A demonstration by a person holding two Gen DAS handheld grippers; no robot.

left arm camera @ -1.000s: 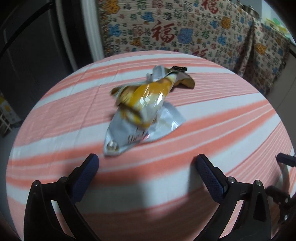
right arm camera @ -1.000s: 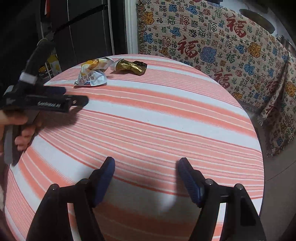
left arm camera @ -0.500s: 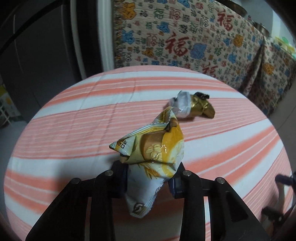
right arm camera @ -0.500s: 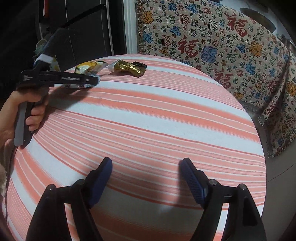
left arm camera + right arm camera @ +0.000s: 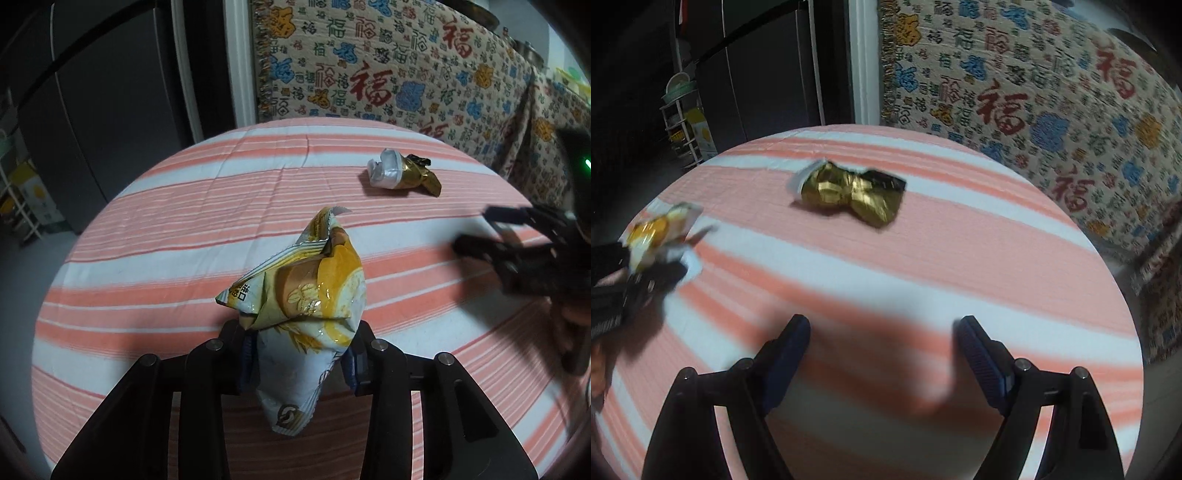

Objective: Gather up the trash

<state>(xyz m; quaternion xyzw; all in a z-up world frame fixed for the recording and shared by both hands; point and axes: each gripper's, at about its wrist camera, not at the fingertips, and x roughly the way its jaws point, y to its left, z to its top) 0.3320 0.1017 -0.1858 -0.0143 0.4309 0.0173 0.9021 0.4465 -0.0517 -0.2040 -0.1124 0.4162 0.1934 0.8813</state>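
The left gripper [image 5: 299, 354] is clamped on a crumpled yellow and white snack wrapper [image 5: 306, 295], its jaws having eased slightly wider while the wrapper stays pinched between them above the striped tablecloth [image 5: 166, 236]. The right gripper [image 5: 882, 354] has just been opening further and holds nothing. Ahead of it a crumpled gold wrapper [image 5: 849, 192] lies on the cloth, well apart. A patterned blanket [image 5: 1034, 92] hangs behind.

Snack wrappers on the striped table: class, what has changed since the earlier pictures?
The left gripper closed on the yellow snack bag and lifted it. The right gripper, jaws opening and empty, moved toward the gold wrapper, which stayed put on the striped tablecloth.
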